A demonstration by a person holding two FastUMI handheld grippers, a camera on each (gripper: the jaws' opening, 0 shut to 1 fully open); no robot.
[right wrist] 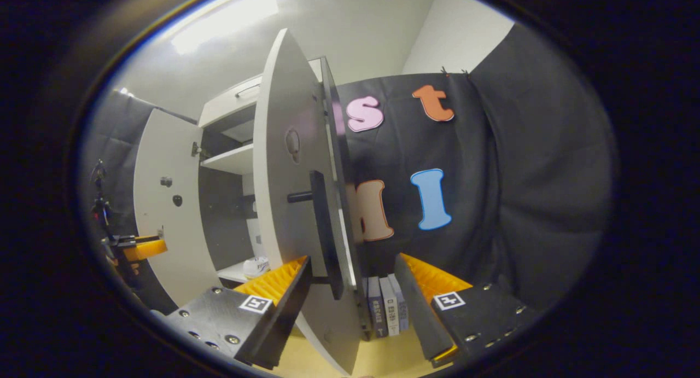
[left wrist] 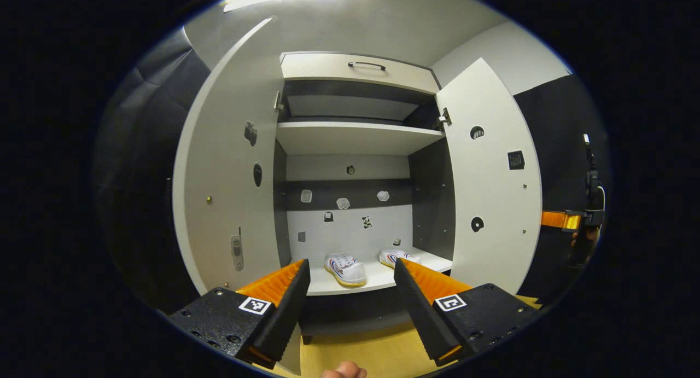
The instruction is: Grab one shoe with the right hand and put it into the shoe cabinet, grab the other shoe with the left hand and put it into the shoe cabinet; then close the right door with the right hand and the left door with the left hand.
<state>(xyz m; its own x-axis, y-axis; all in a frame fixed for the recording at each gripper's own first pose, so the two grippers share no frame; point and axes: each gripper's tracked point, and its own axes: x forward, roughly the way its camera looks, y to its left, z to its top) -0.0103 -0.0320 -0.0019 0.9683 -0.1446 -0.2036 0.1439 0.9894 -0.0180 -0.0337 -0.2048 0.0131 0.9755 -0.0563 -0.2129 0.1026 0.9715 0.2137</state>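
Right shoe (left wrist: 398, 256) half hidden behind left tongs (left wrist: 351, 290).

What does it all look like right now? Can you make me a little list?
shoes: two white shoes side by side on the bottom shelf of the shoe cabinet
left door: open
right door: open, its edge between the right tool's fingers
left tool: open, empty, facing the cabinet
right tool: open
books: standing behind the right door

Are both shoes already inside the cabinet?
Yes, the two white shoes sit side by side on the cabinet's bottom shelf.
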